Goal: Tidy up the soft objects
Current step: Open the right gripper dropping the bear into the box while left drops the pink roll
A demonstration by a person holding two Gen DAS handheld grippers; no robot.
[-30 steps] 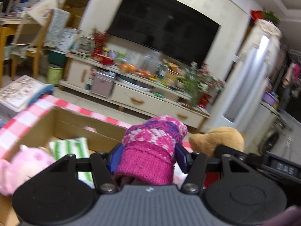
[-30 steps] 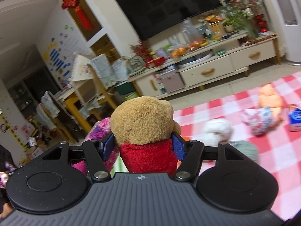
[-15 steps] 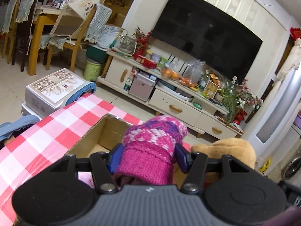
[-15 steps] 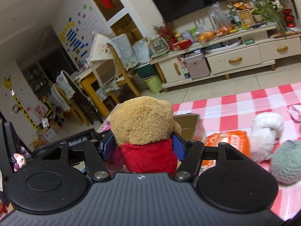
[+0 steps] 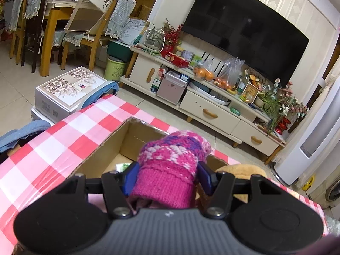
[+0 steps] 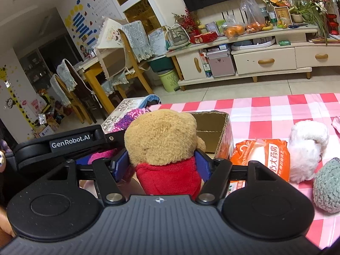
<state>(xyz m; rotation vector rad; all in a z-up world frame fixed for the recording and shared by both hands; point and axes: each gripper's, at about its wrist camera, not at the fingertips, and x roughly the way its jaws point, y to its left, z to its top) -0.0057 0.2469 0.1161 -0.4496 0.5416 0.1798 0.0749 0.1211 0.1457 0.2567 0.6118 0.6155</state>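
Left gripper (image 5: 166, 175): blue pads pinch a pink knit hat (image 5: 170, 165) by its ribbed cuff, held over the near edge of an open cardboard box (image 5: 106, 146).

Right gripper (image 6: 163, 163): jaws opening, a tan teddy bear (image 6: 161, 138) in a red top between them; the pads sit right at its sides, and whether they press on it cannot be told. The bear hangs just beside the box, next to the left gripper and hat.

Box: stands on a table (image 6: 265, 110) under a red, pink and white checked cloth. A green-and-white item (image 5: 123, 166) shows inside, mostly hidden.

On the table, right of the box:
- orange printed bag (image 6: 263, 155), touching the box
- white fluffy toy (image 6: 306, 148), against the bag
- grey-green fuzzy item (image 6: 327, 187), near the toy, partly out of frame

Background: TV (image 5: 244, 29) on the wall above a cluttered cream cabinet (image 5: 204, 106); wooden chairs (image 5: 89, 34) at left; a patterned white carton (image 5: 68, 89) on the floor past the table's edge.
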